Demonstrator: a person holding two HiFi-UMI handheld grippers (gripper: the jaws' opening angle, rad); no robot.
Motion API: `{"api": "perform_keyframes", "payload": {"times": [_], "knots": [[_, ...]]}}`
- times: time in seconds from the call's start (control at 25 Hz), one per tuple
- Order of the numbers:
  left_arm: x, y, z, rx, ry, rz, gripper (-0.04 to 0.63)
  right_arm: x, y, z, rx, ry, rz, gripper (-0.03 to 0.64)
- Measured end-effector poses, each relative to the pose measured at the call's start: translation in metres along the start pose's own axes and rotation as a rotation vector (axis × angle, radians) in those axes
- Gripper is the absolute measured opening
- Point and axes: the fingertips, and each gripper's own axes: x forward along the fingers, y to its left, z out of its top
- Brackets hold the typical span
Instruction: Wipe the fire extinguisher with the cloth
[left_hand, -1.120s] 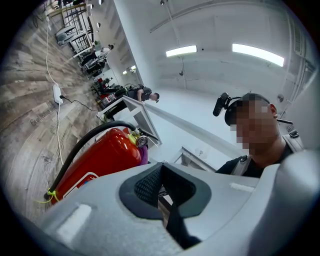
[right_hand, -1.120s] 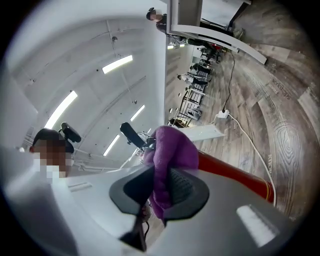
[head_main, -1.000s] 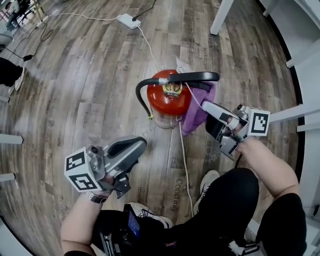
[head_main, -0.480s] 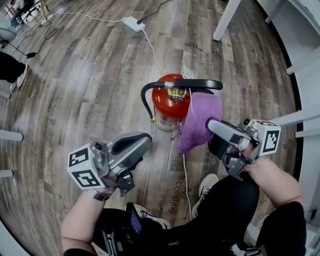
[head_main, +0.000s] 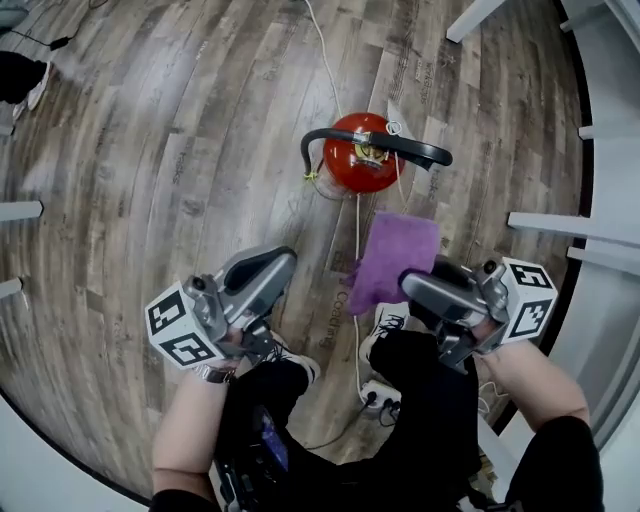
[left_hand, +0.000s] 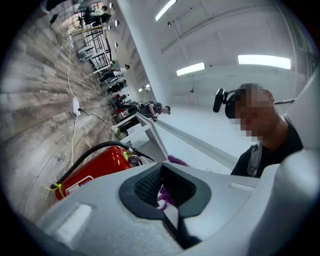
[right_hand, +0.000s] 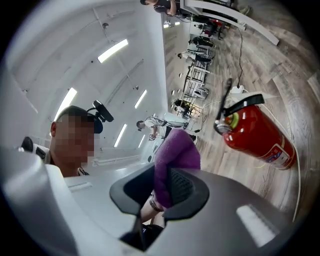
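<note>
The red fire extinguisher (head_main: 360, 165) stands upright on the wooden floor, with a black hose and black handle on top. It shows too in the left gripper view (left_hand: 95, 170) and the right gripper view (right_hand: 255, 135). My right gripper (head_main: 405, 283) is shut on a purple cloth (head_main: 392, 258), which hangs in the air short of the extinguisher and apart from it. The cloth (right_hand: 175, 155) rises out of the right gripper (right_hand: 162, 192) between its pads. My left gripper (head_main: 285, 258) is shut and holds nothing; a bit of the cloth (left_hand: 176, 161) peeks past it (left_hand: 162, 185).
A white cable (head_main: 357, 240) runs along the floor from the extinguisher toward a power strip (head_main: 378, 395) by the person's shoe (head_main: 385, 325). White furniture legs (head_main: 480, 15) and rails (head_main: 545, 225) stand at the top right and right. Bare floor lies to the left.
My right gripper has lifted the cloth up and back off the extinguisher's side. The left gripper has risen a little. The extinguisher now looks smaller and farther off.
</note>
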Motion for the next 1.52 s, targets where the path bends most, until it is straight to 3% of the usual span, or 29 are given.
{"api": "perform_keyframes", "payload": {"times": [0.12, 0.32, 0.52, 0.64, 0.84, 1.08, 1.36, 1.52], "knots": [[-0.016, -0.034, -0.004, -0.003, 0.064, 0.098, -0.004, 0.004, 0.054, 0.017, -0.012, 0.035, -0.012, 0.055], [-0.035, -0.124, 0.008, -0.167, 0.131, 0.126, -0.003, 0.011, 0.162, 0.049, -0.023, 0.028, -0.030, 0.055], [-0.019, -0.225, 0.047, -0.237, 0.232, 0.074, -0.003, 0.008, 0.265, 0.066, 0.009, -0.014, -0.064, 0.055], [0.009, -0.287, 0.072, -0.234, 0.252, 0.032, -0.003, -0.004, 0.317, 0.076, 0.026, -0.057, -0.076, 0.055], [0.069, -0.365, 0.110, -0.203, 0.220, -0.014, -0.003, -0.017, 0.385, 0.118, -0.090, -0.074, -0.046, 0.055], [0.126, -0.431, 0.131, -0.155, 0.191, -0.063, -0.003, -0.042, 0.432, 0.152, -0.161, -0.105, 0.019, 0.055], [0.145, -0.477, 0.107, -0.109, 0.251, -0.086, -0.003, -0.089, 0.448, 0.167, -0.154, -0.164, 0.037, 0.055], [0.153, -0.485, 0.104, -0.076, 0.193, -0.055, -0.003, -0.109, 0.453, 0.172, -0.170, -0.156, 0.046, 0.055]]}}
